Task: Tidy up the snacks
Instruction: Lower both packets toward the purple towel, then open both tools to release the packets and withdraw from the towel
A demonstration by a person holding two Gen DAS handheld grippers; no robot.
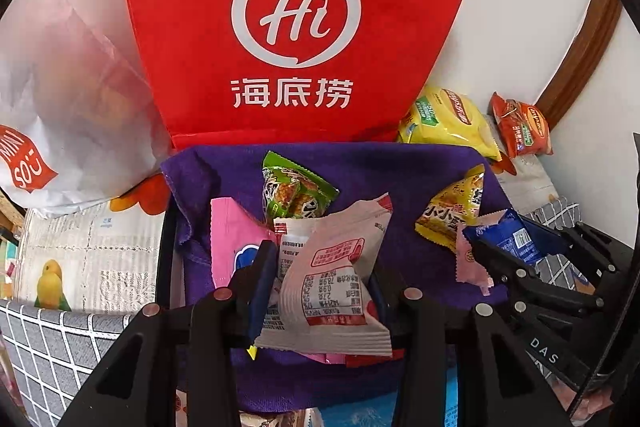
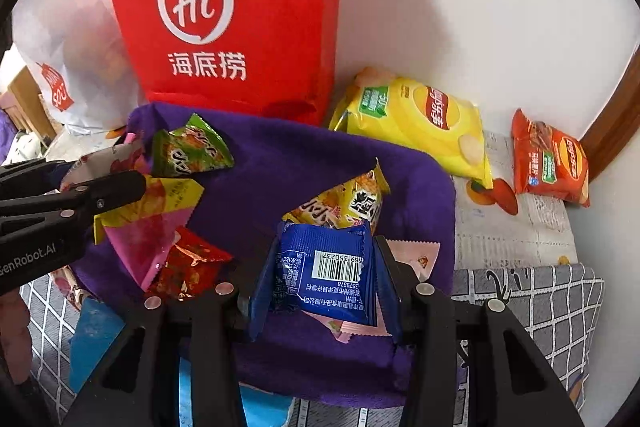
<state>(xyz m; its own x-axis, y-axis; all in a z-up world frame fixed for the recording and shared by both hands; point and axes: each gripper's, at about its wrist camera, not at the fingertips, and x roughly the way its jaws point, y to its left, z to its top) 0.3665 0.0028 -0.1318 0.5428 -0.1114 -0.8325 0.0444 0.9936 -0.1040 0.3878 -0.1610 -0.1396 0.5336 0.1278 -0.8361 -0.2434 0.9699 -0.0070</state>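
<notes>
A purple cloth-lined bin [image 1: 360,167] [image 2: 288,155] holds several small snack packets. My left gripper [image 1: 324,275] is shut on a white and red packet [image 1: 332,279] over the bin. My right gripper [image 2: 320,275] is shut on a blue packet [image 2: 324,267], which also shows in the left wrist view [image 1: 508,235]. In the bin lie a green packet [image 1: 292,191] [image 2: 188,147], a yellow packet [image 1: 452,211] [image 2: 344,199], a pink packet [image 1: 232,239] and a red foil packet [image 2: 188,263]. The left gripper also shows at the left of the right wrist view [image 2: 108,183].
A red Haidilao paper bag [image 1: 296,27] [image 2: 224,15] stands behind the bin, with a white plastic bag [image 1: 60,87] to its left. A yellow chip bag [image 2: 420,123] and an orange chip bag [image 2: 552,159] lie by the wall at right. A checked grey cloth [image 2: 540,299] lies below.
</notes>
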